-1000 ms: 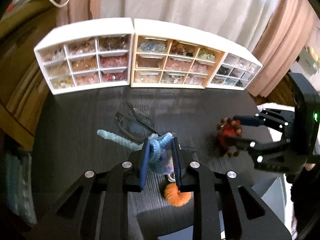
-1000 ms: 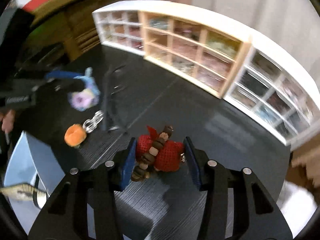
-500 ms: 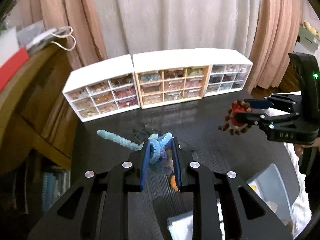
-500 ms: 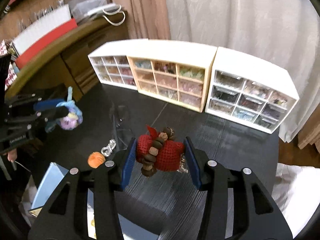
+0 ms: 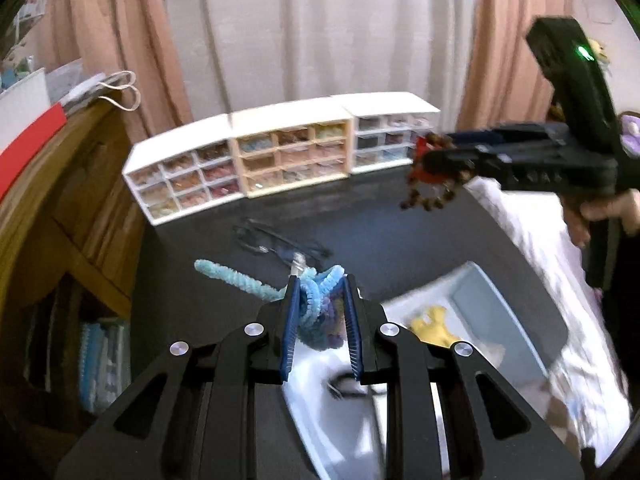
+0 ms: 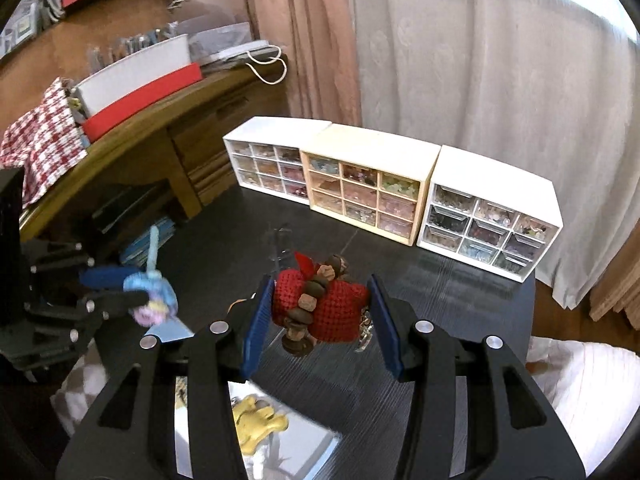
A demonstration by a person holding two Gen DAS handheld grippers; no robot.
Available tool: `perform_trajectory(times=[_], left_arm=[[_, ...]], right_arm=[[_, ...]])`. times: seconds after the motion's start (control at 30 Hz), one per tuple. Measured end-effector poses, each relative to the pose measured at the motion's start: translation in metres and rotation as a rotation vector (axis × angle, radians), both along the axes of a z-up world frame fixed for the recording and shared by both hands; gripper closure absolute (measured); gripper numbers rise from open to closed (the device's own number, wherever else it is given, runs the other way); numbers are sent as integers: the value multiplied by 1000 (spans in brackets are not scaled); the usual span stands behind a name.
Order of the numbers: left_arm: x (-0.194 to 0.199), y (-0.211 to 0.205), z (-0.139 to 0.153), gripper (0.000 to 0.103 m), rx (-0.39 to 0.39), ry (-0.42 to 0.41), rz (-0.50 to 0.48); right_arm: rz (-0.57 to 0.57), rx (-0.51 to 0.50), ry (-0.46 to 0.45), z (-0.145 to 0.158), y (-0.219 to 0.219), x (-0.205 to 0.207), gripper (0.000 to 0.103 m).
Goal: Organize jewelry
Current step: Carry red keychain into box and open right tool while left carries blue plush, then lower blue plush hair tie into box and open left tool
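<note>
The red knitted charm [image 6: 320,306], with a string of brown beads [image 6: 310,304] draped over it, sits between the jaws of the right gripper [image 6: 318,322], which are closed partway and pressing on both its sides. The blue fuzzy charm [image 5: 318,312] is pinched in the nearly closed jaws of the left gripper [image 5: 320,328], its pale blue tail sticking out to the left.

A second ago both charms were low over the tabletop [image 5: 400,240], the red one almost on it and an orange trinket dangling beneath the blue one. Now both grippers have been raised and drawn back toward the near edge: the drawer cabinets [image 6: 360,192] look smaller and farther off, the window and curtains fill the upper part of each view, and a pale blue tray [image 5: 480,320] has come into sight below the grippers at the near right of the tabletop. A yellow charm [image 5: 430,326] already lies in that tray. The orange trinket can no longer be made out.

This suggests the pick-up is done for both pieces and they are being carried to the tray, not to the far drawers; the release has not yet happened. A pair of dark glasses [image 5: 276,242] lies on the tabletop between the tray and the cabinets, untouched.
</note>
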State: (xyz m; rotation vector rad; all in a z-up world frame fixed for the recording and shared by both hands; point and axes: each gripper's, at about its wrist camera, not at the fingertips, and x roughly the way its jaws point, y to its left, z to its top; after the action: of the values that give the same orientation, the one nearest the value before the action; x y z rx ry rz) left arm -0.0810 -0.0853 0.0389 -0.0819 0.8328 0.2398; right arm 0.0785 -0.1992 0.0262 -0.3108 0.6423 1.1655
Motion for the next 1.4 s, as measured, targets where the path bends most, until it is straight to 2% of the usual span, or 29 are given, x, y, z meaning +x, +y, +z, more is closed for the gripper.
perform_trajectory(times=[0.3,0.57,0.7,0.83,1.23,1.4], left_arm=[[-26,-35,-8,81,-41,28,-85],[-24,-45,-49,81,-45,119,-94],[-21,-42,-69,81,-57,164,-89],[-20,-40,-81,81,-68,172,-90],[-21,-36,-84,81,-96,161,-87],[-21,-36,-84,80,-87,164,-88]], right_arm=[[85,29,-10,12,-24,-41,57],[171,13,-5,2,-36,-82,57],[202,4,21,-8,-44,-95,57],[222,-29,53,-26,-47,-104,57],[211,-166,115,-89,-48,-106,56],[184,-133,84,-81,-48,-101,55]])
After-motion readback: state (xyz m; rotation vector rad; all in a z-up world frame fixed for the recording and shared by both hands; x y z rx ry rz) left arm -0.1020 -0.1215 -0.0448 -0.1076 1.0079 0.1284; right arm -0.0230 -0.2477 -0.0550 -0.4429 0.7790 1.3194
